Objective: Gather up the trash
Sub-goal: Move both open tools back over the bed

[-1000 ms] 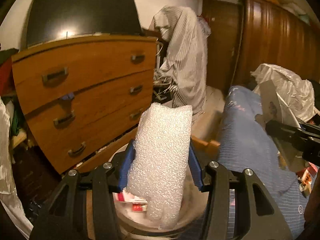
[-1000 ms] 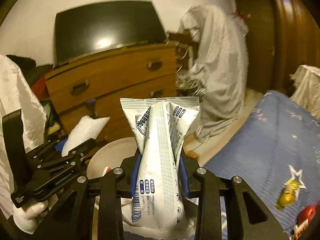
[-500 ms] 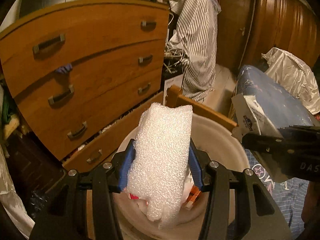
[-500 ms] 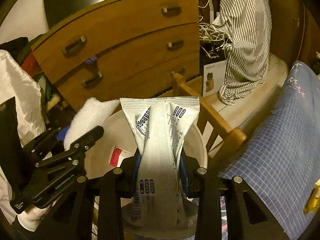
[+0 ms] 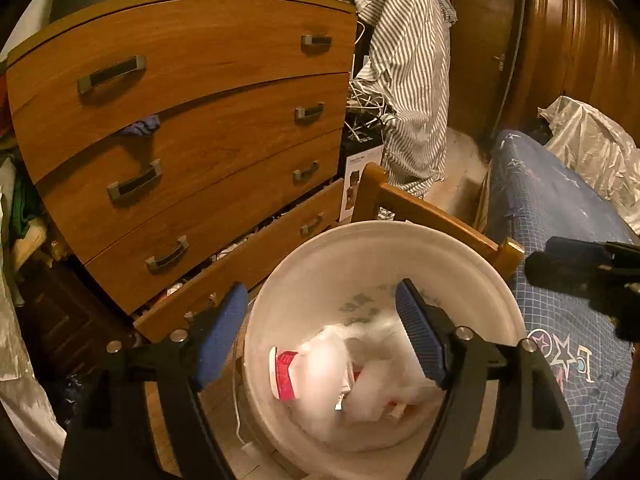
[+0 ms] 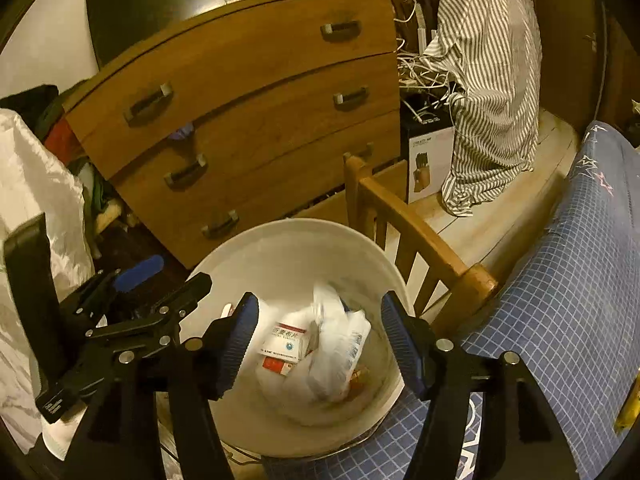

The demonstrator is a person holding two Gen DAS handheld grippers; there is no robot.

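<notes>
White bubble wrap (image 5: 360, 364) now lying in the white bucket (image 5: 360, 240), no longer clamped, left gripper (image 5: 320, 332) jaws opening and empty, right gripper (image 6: 316, 340) likewise opening, its released wrapper (image 6: 340, 344) at bucket's six o'clock.

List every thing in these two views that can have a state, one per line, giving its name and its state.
left gripper: jaws opening, nothing between them
right gripper: jaws opening, nothing between them
white bucket: upright, holding trash
bubble wrap: inside bucket, blurred
plastic wrapper: inside bucket, blurred
bottom drawer: ajar
second drawer: cloth poking out at its top
</notes>
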